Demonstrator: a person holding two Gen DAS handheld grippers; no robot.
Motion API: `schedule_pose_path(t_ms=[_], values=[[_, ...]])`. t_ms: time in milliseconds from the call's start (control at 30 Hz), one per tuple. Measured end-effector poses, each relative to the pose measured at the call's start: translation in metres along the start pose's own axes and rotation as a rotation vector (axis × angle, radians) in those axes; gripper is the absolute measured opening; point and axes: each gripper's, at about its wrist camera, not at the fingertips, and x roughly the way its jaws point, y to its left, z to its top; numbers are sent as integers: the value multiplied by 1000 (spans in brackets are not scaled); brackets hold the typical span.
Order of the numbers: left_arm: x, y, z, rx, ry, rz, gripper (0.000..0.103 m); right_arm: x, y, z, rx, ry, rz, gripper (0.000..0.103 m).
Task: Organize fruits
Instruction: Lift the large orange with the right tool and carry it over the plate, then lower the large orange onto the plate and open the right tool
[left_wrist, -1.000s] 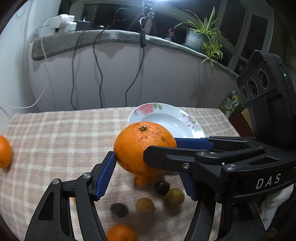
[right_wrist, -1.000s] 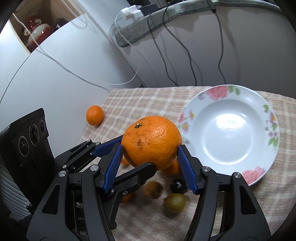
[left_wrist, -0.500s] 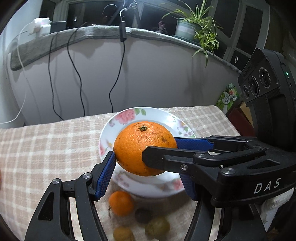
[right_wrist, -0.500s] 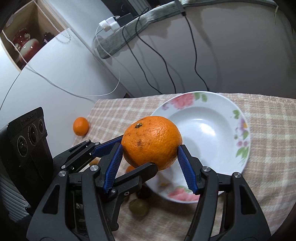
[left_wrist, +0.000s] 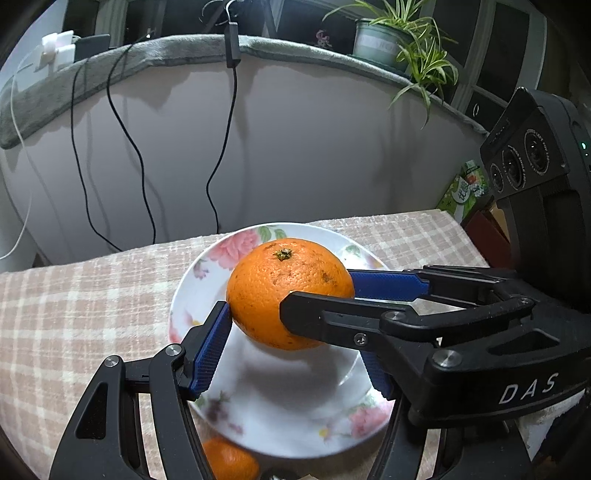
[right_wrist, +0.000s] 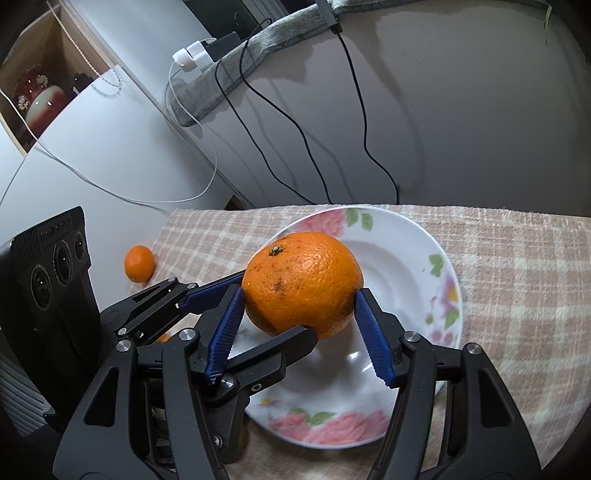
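1. Two grippers hold one large round orange (left_wrist: 288, 291) together: the left gripper (left_wrist: 295, 325) and the right gripper (right_wrist: 299, 314) each press blue ribbed pads against its sides.
2. It hangs above the white floral-rimmed plate (right_wrist: 413, 266), near the checked tablecloth's (left_wrist: 74, 314) far edge.
3. Firm, fairly heavy and dimpled, it should hold best across its widest girth; squeezing harder risks bruising.
4. A second ago it hung over small loose fruits; now it is over the plate, with a small orange (left_wrist: 229, 461) at the plate's near rim.
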Motion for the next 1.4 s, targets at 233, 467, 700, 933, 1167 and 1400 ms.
schedule_pose_path(t_ms=[233, 467, 700, 933, 1167, 1400], values=[[9, 0, -1, 8, 23, -1, 66, 6, -9, -1, 3, 9, -12, 65], [9, -1, 2, 9, 39, -3, 67, 7, -8, 0, -4, 8, -17, 65], [5, -1, 1, 16, 50, 12, 73, 5, -5, -1, -15, 4, -43, 70], [-12, 2, -5, 19, 30, 23, 73, -12, -3, -3, -16, -33, -63, 80], [-39, 8, -13, 12, -8, 22, 73, -29, 10, -13, -46, -56, -87, 80], [-62, 11, -25, 15, -42, 28, 73, -47, 30, -25, -78, -92, -98, 80]])
